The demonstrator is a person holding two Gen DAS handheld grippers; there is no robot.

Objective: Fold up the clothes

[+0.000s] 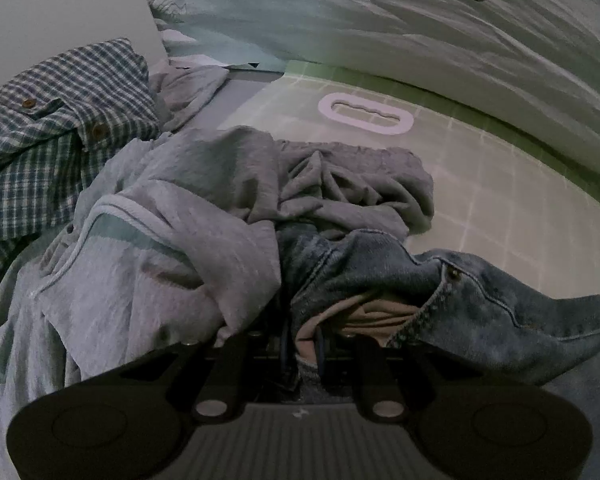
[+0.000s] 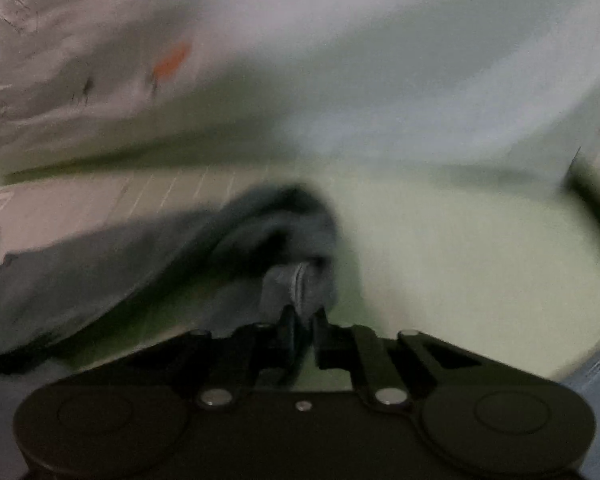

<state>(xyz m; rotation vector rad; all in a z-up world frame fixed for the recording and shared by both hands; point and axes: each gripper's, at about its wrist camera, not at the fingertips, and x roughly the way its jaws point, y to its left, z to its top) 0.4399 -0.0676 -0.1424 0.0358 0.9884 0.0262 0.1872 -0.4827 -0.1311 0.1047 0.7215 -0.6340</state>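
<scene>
In the left wrist view my left gripper [image 1: 302, 350] is shut on the waistband of blue jeans [image 1: 480, 304], whose tan pocket lining shows just above the fingers. A grey sweatshirt [image 1: 188, 232] lies crumpled beside and behind the jeans. The right wrist view is blurred. There my right gripper [image 2: 300, 318] is shut on a fold of the dark blue-grey jeans fabric [image 2: 268, 232], which rises in a bunch from the fingers and trails off to the left.
A blue-and-white checked shirt [image 1: 56, 120] lies at the left over the pile. The green gridded mat [image 1: 460, 184] covers the table, with a white oval handle cutout [image 1: 366, 114] at its far end. A pale wall [image 2: 380, 60] stands behind.
</scene>
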